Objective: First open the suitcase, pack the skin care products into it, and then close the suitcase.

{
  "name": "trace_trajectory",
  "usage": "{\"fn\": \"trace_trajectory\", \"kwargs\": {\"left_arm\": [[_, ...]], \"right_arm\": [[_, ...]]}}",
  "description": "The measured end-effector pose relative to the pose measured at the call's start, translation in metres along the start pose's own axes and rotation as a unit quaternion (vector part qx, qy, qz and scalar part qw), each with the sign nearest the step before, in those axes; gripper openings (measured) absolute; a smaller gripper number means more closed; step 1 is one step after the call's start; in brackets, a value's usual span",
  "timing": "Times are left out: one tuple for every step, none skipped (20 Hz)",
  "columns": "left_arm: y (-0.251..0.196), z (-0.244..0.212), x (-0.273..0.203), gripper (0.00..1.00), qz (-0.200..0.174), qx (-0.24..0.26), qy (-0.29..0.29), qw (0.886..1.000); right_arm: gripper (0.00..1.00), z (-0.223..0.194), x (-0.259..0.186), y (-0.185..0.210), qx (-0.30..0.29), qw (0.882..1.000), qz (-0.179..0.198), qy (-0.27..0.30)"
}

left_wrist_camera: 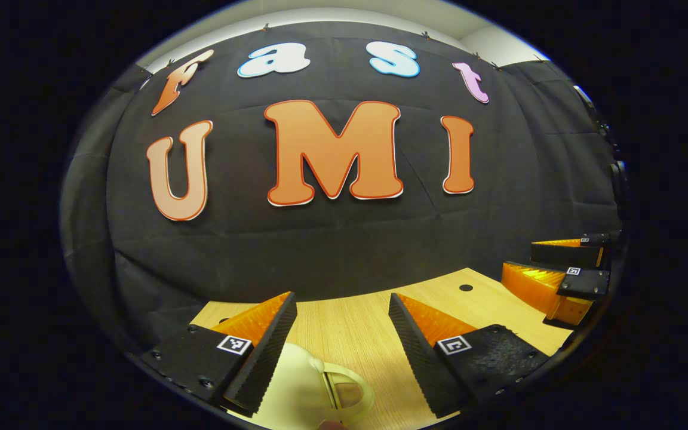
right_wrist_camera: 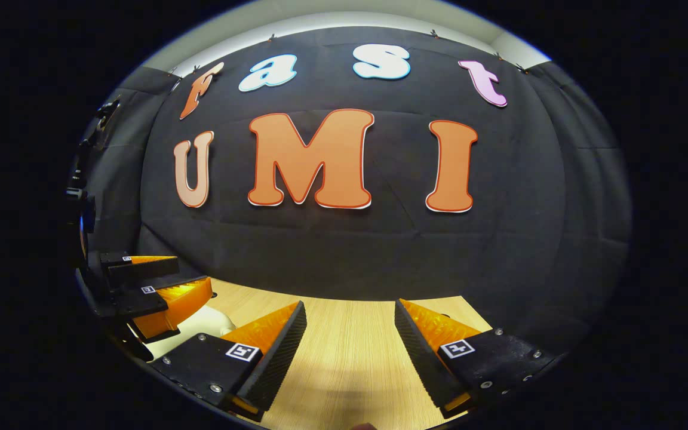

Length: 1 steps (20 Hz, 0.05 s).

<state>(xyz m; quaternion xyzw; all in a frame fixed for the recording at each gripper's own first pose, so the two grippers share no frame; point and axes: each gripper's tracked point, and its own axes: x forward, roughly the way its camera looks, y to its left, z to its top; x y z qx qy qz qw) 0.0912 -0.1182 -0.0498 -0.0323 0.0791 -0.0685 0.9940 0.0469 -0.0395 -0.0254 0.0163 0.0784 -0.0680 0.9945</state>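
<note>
Left gripper [left_wrist_camera: 342, 334] agape — suitcase [left_wrist_camera: 314, 388] beneath

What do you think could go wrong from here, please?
The left gripper hovers open above a cream suitcase at the frame's bottom edge, its handle barely visible, so a grasp could miss. The right gripper is open over the bare wooden table, and the two grippers sit close enough that they might collide.

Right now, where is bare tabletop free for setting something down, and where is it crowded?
Bare wooden table lies between the right gripper fingers and runs back to the black cloth wall. In the left gripper view, table is free beyond the left gripper toward a small dark hole. It is crowded near the cream handled item by the left gripper.
</note>
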Motion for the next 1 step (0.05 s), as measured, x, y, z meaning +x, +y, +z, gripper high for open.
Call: {"fn": "trace_trajectory", "kwargs": {"left_arm": [[-0.0013, 0.0073, 0.0003, 0.97, 0.003, -0.001, -0.010, 1.000]], "right_arm": [[0.95, 0.0021, -0.0005, 0.0003, -0.001, 1.000, 0.001, -0.003]]}}
